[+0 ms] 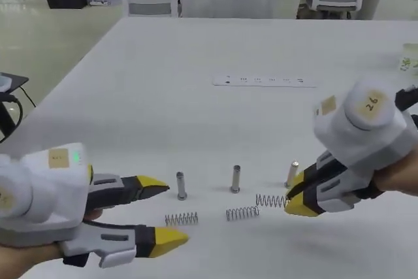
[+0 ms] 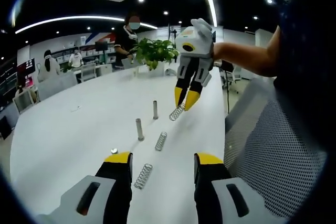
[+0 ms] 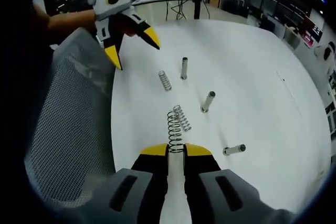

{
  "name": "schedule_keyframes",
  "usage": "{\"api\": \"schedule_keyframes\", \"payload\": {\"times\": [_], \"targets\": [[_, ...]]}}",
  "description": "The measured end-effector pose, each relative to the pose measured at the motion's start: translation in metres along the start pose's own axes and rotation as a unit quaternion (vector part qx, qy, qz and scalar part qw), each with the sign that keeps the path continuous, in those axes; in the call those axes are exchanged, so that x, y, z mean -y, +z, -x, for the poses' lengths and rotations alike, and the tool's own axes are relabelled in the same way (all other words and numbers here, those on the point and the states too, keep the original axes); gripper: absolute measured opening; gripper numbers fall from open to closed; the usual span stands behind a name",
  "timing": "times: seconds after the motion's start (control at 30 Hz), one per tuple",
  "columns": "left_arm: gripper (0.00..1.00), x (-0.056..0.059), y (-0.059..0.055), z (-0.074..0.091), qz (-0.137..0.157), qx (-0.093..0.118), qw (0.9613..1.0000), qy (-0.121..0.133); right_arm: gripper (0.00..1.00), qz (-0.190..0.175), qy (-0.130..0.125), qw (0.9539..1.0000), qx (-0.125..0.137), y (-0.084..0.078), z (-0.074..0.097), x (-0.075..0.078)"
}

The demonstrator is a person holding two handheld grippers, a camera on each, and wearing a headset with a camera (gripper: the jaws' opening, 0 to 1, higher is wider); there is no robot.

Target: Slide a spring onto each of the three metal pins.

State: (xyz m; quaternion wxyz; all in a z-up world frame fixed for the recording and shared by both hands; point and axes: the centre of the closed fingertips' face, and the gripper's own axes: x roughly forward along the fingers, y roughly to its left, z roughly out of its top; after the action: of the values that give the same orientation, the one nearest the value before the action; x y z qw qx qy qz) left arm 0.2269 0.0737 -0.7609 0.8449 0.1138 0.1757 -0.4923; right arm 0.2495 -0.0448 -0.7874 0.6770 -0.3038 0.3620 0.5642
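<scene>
Right gripper view showed the right gripper (image 3: 176, 149) pinching a silver coil spring (image 3: 175, 124), apparently bound for the cylindrical steel pin (image 3: 234, 149) alongside.

white table (image 1: 196, 63) bears three metal pins (image 1: 236, 179) and two springs (image 1: 181, 219) (both lying flat).

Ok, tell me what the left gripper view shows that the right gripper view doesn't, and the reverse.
Left gripper view: its own open fingers, the right gripper seen from outside holding a spring, and a potted plant behind. Right gripper view: its own fingers shut on that spring, seen up close, and the open left gripper across the table. Both: the white table, three pins, two loose springs.
</scene>
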Motion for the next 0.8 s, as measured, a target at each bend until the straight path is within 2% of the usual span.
{"api": "schedule_keyframes", "payload": {"times": [0.23, 0.33, 0.57, 0.8], "targets": [[0.37, 0.006, 0.016, -0.016, -0.020, 0.006, 0.9993, -0.033, 0.08, 0.019, 0.009, 0.9998, 0.007, 0.020, 0.000, -0.008], [0.36, 0.007, 0.018, -0.020, -0.033, -0.001, 0.9985, -0.043, 0.08, 0.028, 0.009, 0.9995, 0.009, 0.027, 0.000, -0.010], [0.31, 0.010, 0.027, -0.029, -0.044, 0.002, 0.9970, -0.064, 0.08, 0.042, 0.012, 0.9989, 0.018, 0.042, 0.000, -0.013], [0.27, 0.014, 0.031, -0.036, -0.059, 0.000, 0.9953, -0.077, 0.08, 0.057, 0.012, 0.9981, 0.020, 0.051, -0.001, -0.019]]}}
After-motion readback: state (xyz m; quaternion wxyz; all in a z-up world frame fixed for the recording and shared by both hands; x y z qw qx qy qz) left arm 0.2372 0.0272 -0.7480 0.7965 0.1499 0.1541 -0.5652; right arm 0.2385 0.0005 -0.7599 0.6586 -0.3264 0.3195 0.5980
